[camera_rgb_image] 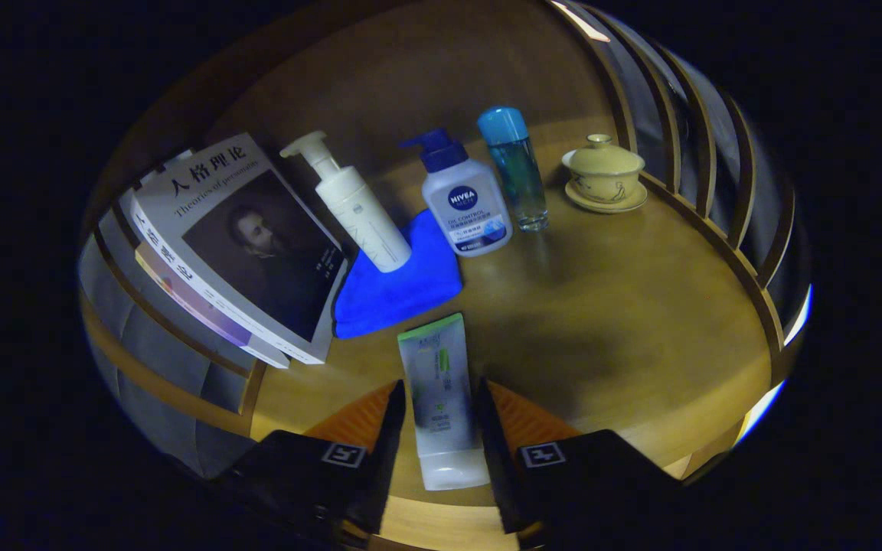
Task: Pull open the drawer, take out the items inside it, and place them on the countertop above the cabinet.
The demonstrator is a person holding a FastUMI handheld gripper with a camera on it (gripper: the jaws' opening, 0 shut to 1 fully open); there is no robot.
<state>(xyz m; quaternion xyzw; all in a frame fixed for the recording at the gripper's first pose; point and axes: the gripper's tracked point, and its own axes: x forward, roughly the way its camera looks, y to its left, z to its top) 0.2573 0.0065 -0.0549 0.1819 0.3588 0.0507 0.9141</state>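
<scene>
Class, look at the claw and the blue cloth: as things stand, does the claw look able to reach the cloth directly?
Probably not directly. The claw has its fingers on either side of a white tube, which lies between it and the blue cloth. A white pump bottle also rests on the cloth.

The gripper fingers sit open either side of a tube. Ahead and left, a blue cloth, pump bottles and stacked books crowd the countertop; ahead and right it lies bare up to a lidded cup and side slats
</scene>
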